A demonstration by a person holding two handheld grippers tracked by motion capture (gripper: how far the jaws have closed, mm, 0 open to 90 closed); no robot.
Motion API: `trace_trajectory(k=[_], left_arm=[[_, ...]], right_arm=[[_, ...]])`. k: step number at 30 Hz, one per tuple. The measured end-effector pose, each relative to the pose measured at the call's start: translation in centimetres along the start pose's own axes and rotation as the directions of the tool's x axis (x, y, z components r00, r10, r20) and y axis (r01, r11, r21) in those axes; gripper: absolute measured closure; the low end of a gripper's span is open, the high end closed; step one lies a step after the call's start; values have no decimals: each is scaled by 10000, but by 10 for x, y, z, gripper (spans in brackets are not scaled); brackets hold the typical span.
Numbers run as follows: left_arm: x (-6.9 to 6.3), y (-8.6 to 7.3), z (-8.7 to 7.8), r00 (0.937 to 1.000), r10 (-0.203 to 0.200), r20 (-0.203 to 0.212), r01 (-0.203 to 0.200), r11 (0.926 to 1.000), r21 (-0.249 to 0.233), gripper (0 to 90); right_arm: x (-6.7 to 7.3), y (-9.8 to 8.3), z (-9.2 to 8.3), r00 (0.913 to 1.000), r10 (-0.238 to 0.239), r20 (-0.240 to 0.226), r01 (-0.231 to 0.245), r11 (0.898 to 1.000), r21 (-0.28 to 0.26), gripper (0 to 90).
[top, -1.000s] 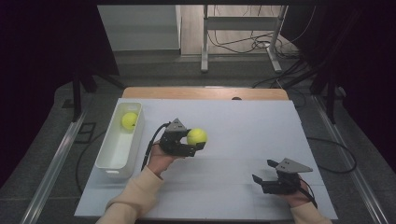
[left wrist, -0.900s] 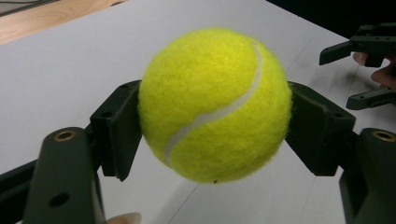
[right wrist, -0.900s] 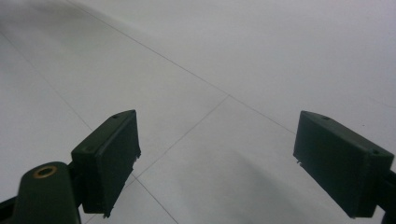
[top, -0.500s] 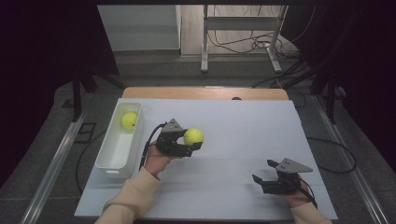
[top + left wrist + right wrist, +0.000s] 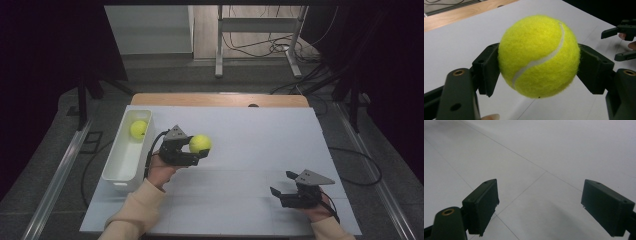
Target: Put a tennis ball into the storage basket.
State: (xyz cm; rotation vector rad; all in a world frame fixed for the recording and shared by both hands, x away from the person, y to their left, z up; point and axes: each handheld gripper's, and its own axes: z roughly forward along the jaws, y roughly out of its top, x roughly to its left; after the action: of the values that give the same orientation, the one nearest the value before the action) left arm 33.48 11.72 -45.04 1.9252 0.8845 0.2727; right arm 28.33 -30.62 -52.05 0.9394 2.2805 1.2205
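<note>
The white bin [image 5: 125, 160] at the table's [image 5: 250, 150] left edge held one tennis ball [image 5: 138, 129] at its far end. Just right of the bin, the left gripper [image 5: 202, 150] clamped a second tennis ball [image 5: 200, 144] — lifted off the table. The right gripper [image 5: 281, 184] rested near the front right corner — jaws wide, empty.
</note>
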Motion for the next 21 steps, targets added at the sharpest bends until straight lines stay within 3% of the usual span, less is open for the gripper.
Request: trace_trajectory(k=[21], left_arm=[[21, -2, -36, 9960, -457, -764, 415, 9976, -557, 268]], right_arm=[[0, 0, 0, 10000, 65, -2, -65, 9999, -104, 146]])
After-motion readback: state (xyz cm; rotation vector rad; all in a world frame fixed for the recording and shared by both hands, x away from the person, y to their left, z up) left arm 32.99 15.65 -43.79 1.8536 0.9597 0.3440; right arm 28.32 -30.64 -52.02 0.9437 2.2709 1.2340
